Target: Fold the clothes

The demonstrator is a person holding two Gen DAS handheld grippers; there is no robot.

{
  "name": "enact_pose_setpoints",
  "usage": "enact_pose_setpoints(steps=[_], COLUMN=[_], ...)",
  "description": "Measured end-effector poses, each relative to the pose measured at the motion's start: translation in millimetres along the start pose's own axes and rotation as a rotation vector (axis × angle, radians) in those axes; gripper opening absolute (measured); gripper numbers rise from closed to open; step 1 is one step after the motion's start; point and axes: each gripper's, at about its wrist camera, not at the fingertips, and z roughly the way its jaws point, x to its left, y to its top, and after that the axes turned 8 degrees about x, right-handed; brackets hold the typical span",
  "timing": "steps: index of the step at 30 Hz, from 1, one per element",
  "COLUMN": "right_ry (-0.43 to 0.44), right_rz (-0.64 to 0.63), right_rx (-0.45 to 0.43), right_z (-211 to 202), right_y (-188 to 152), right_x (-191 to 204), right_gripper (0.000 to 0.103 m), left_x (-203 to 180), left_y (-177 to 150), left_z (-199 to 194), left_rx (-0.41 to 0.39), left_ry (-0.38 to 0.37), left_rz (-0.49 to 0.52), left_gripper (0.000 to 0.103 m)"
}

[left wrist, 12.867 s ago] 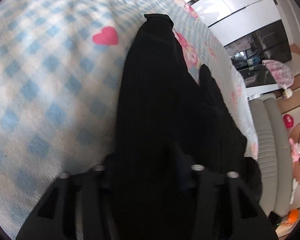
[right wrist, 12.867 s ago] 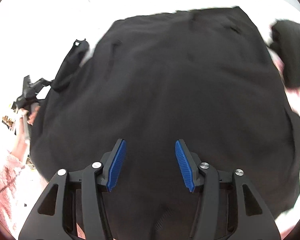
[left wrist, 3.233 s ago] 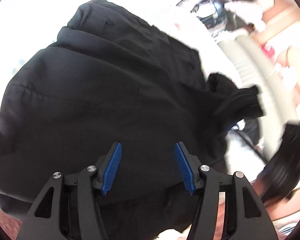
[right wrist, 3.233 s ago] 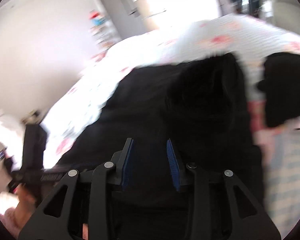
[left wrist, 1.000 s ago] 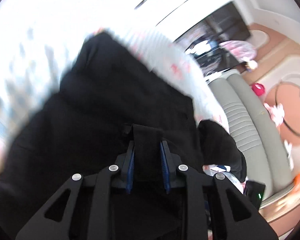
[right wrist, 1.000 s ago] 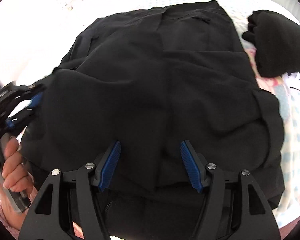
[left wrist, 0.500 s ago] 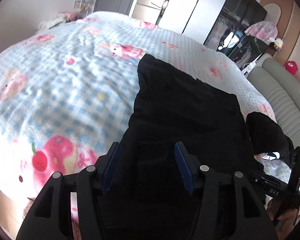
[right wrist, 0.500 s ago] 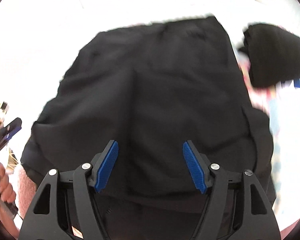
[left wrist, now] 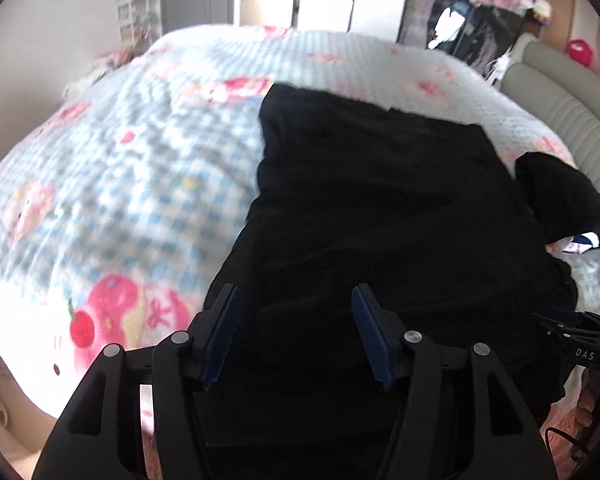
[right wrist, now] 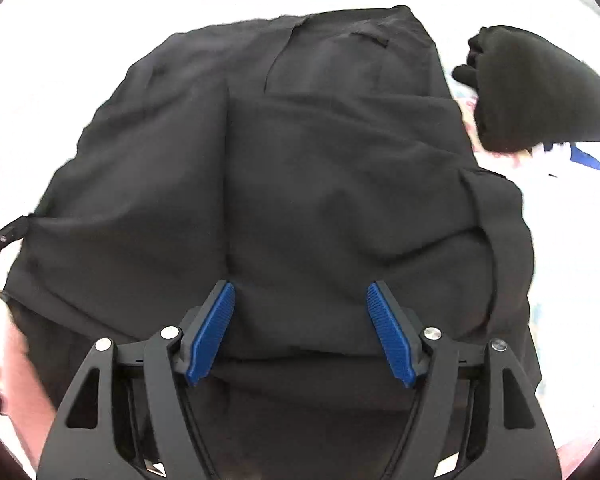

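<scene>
A black garment [left wrist: 380, 200] lies spread on the checked bedspread [left wrist: 140, 160], folded over itself with a lengthwise crease [right wrist: 228, 184]. My left gripper [left wrist: 296, 300] hovers over its near edge. Its jaws are opening, with nothing pinched between the blue pads [left wrist: 220, 332]; the cloth lies beneath them. My right gripper [right wrist: 300, 292] stands open over the same garment [right wrist: 320, 168], near its front fold, pads clear of the fabric. The right gripper [left wrist: 572, 340] also shows at the left wrist view's right edge, and the left gripper [right wrist: 0, 236] at the other view's left edge.
A second black garment [right wrist: 540, 96] lies bunched to the right of the folded one, also seen as a dark heap [left wrist: 560, 196]. A white and blue cloth [right wrist: 580, 156] peeks out beside it. A grey padded headboard [left wrist: 572, 112] borders the bed. A hand [right wrist: 16, 364] shows at lower left.
A second ago my left gripper was shut on a fold of the black cloth; it has let go and opened, and its view has rolled. The right gripper's jaws stand slightly wider.
</scene>
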Motion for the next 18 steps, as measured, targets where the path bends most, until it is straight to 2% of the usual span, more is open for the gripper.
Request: enact_pose_setpoints(steps=[1, 3, 5, 6, 7, 8, 9, 10, 12, 15, 18], right_ry=[0.031, 0.056, 0.028, 0.007, 0.006, 0.030, 0.059, 0.086, 0.087, 0.054, 0.044], right_rz=[-0.002, -0.029, -0.077, -0.088, -0.083, -0.062, -0.043, -0.028, -0.004, 0.036, 0.079], right_rx=[-0.016, -0.026, 0.032, 0.065, 0.071, 0.059, 0.044, 0.025, -0.019, -0.044, -0.013], right_z=[-4.4, -4.4, 13.2, 23.9, 27.2, 21.2, 12.0, 0.9, -22.9, -42.6, -46.1], right_y=[0.6, 0.2, 1.1, 2.0, 0.7, -1.4, -3.1, -4.6, -8.6, -21.2, -41.5], right_x=[1.3, 11.6, 19.8, 17.8, 14.2, 7.9, 0.9, -7.2, -23.9, -44.5, -59.7], right_gripper=[0.071, 0.071, 0.071, 0.071, 0.071, 0.070, 0.070, 0.070, 0.071, 0.072, 0.072], left_x=[-8.2, -22.8, -26.3, -27.3, -23.9, -19.2, -14.7, -10.4, -8.6, -21.3, -42.2], left_y=[1.0, 0.3, -4.1, -6.6, -9.4, -12.3, -13.2, -13.5, -13.4, -18.1, -30.6], left_z=[-3.0, 9.5, 43.7, 62.1, 64.7, 62.3, 53.0, 41.5, 24.3, 26.0, 41.4], left_rx=[-0.029, -0.005, 0.133, 0.210, 0.227, 0.226, 0.208, 0.184, 0.138, 0.179, 0.247], left_ry=[-0.037, -0.131, -0.048, 0.006, 0.016, 0.011, -0.018, -0.055, -0.166, -0.264, -0.304], left_rz=[0.020, 0.052, 0.061, 0.063, 0.052, 0.038, 0.013, -0.015, -0.053, -0.074, -0.046], left_gripper=[0.060, 0.061, 0.061, 0.058, 0.050, 0.050, 0.051, 0.058, 0.064, 0.065, 0.066])
